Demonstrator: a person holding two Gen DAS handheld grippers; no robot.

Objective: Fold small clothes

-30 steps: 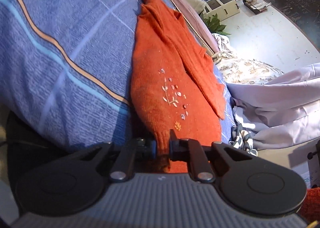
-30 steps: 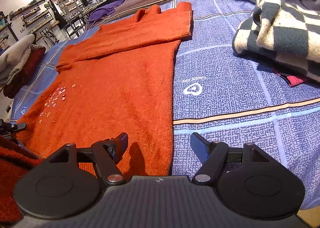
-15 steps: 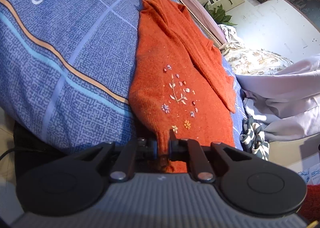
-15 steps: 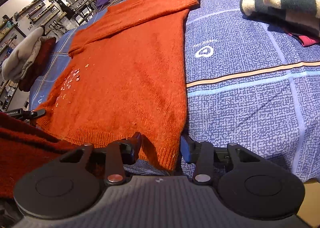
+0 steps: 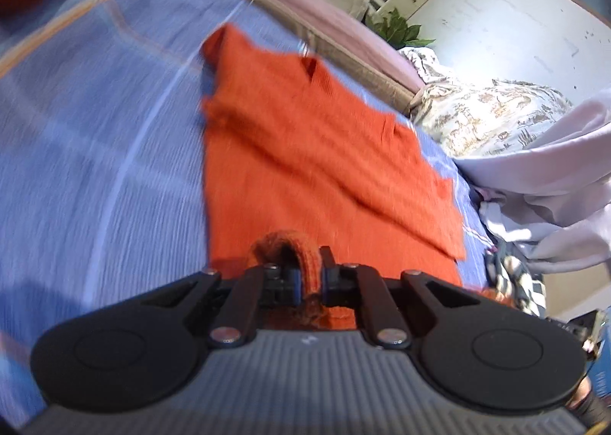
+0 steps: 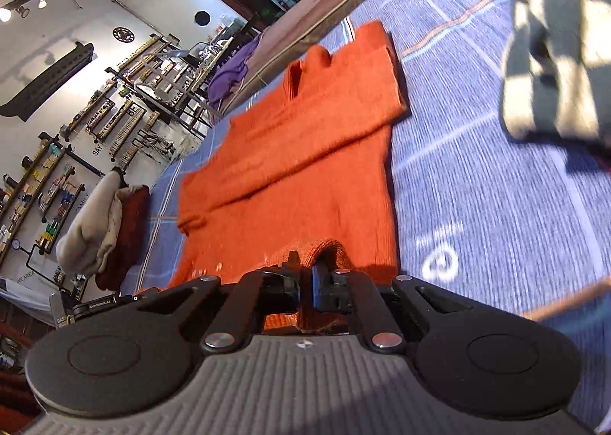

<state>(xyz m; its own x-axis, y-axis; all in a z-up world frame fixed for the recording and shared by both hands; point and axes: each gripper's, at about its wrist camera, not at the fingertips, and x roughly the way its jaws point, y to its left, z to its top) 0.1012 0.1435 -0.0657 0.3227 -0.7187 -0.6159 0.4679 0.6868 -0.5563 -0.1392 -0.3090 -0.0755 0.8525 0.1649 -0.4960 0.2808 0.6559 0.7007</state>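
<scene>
The right gripper [image 6: 305,282] has just clamped onto the orange sweater's [image 6: 305,152] near hem, joining the left gripper [image 5: 309,278] already pinching it, so both now lift the hem toward the far collar for the fold.

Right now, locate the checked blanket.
Right wrist view, upper right: the checked blanket lies bunched on the blue bedspread, right of the orange sweater.

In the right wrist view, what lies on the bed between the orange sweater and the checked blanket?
Nothing: the right wrist view shows only bare blue bedspread between the orange sweater and the checked blanket.
</scene>
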